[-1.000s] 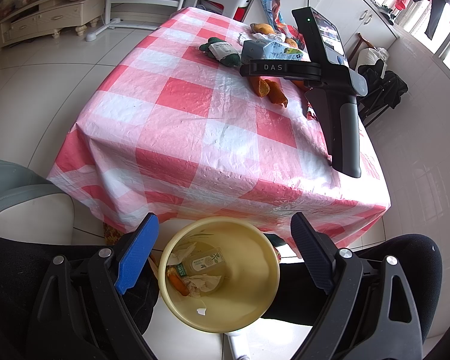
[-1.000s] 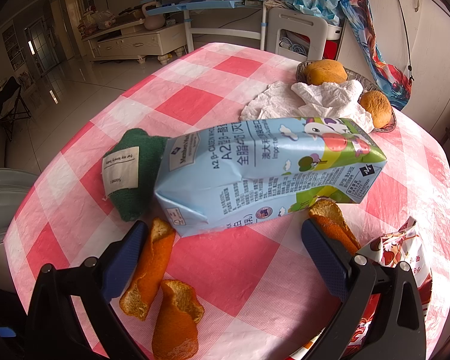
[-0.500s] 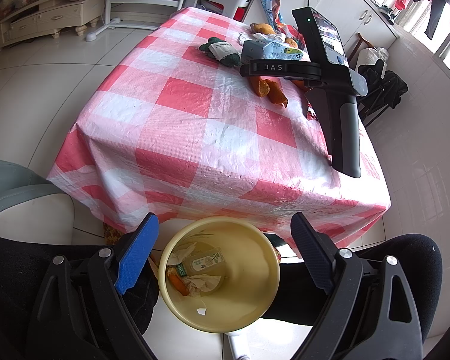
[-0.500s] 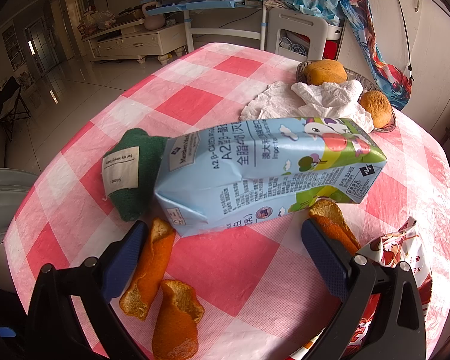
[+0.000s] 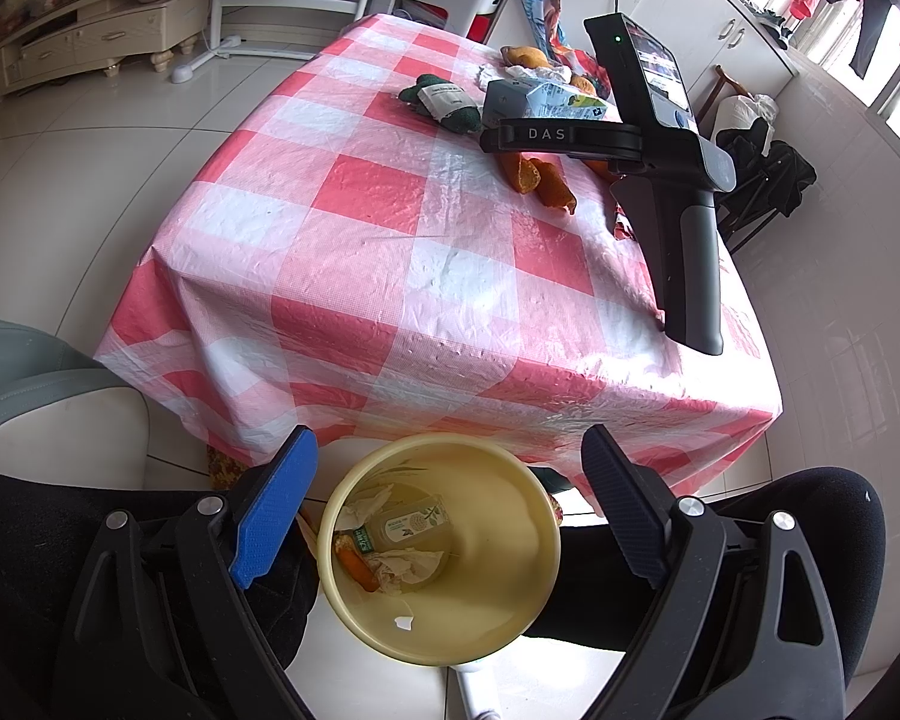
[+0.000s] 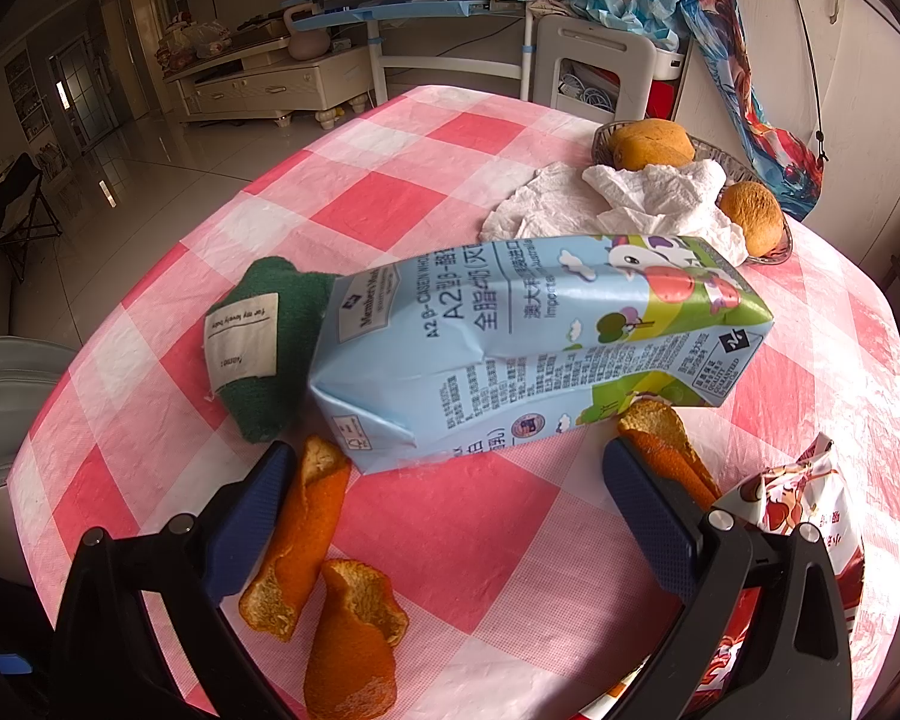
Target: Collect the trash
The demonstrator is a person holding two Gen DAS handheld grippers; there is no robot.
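Right gripper [image 6: 444, 483]: jaws spread, hovering over the bench [image 6: 450, 516] just short of the lying carton [image 6: 534, 348], peels [image 6: 297, 534] beside it. Left gripper [image 5: 444, 498]: jaws spread, empty, waiting above the bin [image 5: 510, 540], which is holding collected trash.

My left gripper [image 5: 444, 516] stood wide over the bin [image 5: 510, 546], whose mouth lay clear; trash covered only its left floor. The table edge [image 5: 450, 408] rose just beyond the bin's far rim. The near half of the cloth [image 5: 390, 252] lay bare. My right gripper [image 6: 444, 498] gaped before the carton [image 6: 510, 348], with bare cloth between the fingers. Peels [image 6: 306, 540] crowded the left finger [image 6: 252, 510], another peel [image 6: 666, 444] and a wrapper [image 6: 798, 516] the right one. A green cloth [image 6: 270, 348] blocked the carton's left end; tissue [image 6: 630, 198] and a basket [image 6: 768, 252] closed off the far side.
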